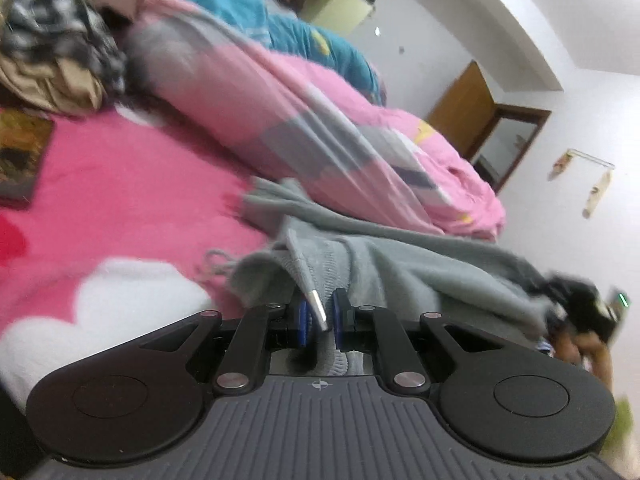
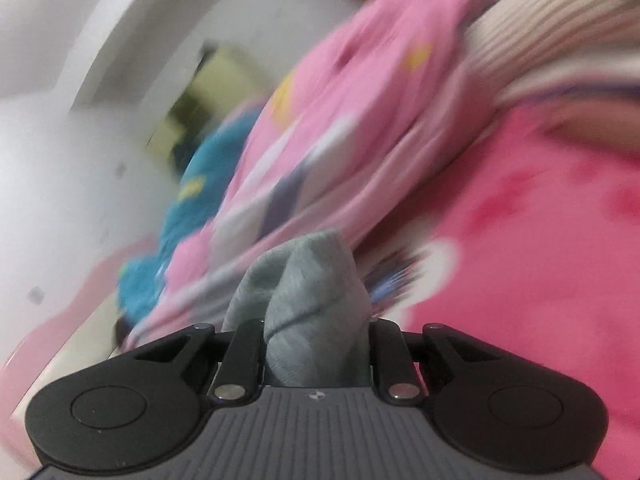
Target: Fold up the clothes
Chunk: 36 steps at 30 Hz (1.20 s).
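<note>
A soft grey knitted garment (image 1: 400,256) was stretched across the bright pink bedsheet (image 1: 120,200), beside a rumpled pink patterned quilt (image 1: 304,120). One edge was pinched between the nearly closed blue pads of the left gripper (image 1: 320,320). A bunched fold of the same garment (image 2: 312,304) was clamped in the narrowed right gripper (image 2: 316,344).

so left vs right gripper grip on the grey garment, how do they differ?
Left gripper is shut on a thin edge of the grey garment, blue pads showing. Right gripper clamps a thick bunched wad, pads hidden. Left view is fairly sharp; right view is motion-blurred. Both hold the same cloth.
</note>
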Available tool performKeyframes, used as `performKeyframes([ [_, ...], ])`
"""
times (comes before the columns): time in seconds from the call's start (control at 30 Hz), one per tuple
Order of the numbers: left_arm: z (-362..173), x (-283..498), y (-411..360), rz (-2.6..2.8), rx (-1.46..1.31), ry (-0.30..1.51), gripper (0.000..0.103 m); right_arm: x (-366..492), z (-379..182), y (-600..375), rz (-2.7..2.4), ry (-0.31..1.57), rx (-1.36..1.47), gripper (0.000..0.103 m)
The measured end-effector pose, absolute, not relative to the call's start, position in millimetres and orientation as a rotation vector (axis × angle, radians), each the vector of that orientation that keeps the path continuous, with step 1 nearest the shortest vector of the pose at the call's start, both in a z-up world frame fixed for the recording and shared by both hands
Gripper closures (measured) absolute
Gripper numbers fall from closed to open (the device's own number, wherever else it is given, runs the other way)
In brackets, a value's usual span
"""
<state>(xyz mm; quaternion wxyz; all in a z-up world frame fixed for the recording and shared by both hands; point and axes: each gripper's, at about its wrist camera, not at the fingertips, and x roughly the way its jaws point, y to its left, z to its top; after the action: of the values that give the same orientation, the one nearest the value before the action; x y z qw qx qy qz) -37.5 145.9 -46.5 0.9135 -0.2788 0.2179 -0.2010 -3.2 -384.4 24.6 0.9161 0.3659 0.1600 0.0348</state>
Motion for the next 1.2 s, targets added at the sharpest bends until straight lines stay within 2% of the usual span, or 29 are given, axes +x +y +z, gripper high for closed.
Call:
performKeyframes([
  [0.13,-56,-33,131,-0.478,-0.537,0.516,0.092,-86,1,-431,-0.194,0.226,0.763,0.084],
  [0.17,-58,-32,128,-0.487,-0.528,0.526,0.092,-95,-11,-441,-0.243,0.246,0.775,0.083],
  [0.23,-60,-29,126,-0.5,-0.517,0.539,0.092,-103,-39,-460,-0.304,0.366,0.801,0.075],
  [0.3,-61,-26,129,-0.518,-0.519,0.553,0.091,-109,-56,-477,-0.331,0.483,0.809,0.044],
  [0.37,-62,-24,135,-0.539,-0.526,0.567,0.09,-117,-48,-481,-0.3,0.514,0.773,0.039],
  [0.47,-67,-23,142,-0.576,-0.541,0.594,0.085,-132,-18,-481,-0.29,0.524,0.616,0.017],
  [0.5,-69,-23,143,-0.588,-0.55,0.604,0.082,-139,-6,-481,-0.297,0.529,0.558,0.015],
  [0.67,-77,-20,145,-0.614,-0.571,0.63,0.071,-142,56,-455,-0.153,0.466,0.35,0.015],
  [0.8,-78,-20,143,-0.62,-0.562,0.65,0.068,-73,71,-389,0.292,0.476,0.272,0.015],
  [1.0,-78,-28,143,-0.602,-0.528,0.645,0.069,65,43,-281,0.664,0.733,0.003,0.016],
  [1.13,-84,-31,146,-0.605,-0.526,0.654,0.069,152,5,-252,0.671,0.938,-0.076,0.019],
  [1.2,-87,-31,148,-0.612,-0.537,0.663,0.069,169,-15,-251,0.662,1.025,-0.07,0.019],
])
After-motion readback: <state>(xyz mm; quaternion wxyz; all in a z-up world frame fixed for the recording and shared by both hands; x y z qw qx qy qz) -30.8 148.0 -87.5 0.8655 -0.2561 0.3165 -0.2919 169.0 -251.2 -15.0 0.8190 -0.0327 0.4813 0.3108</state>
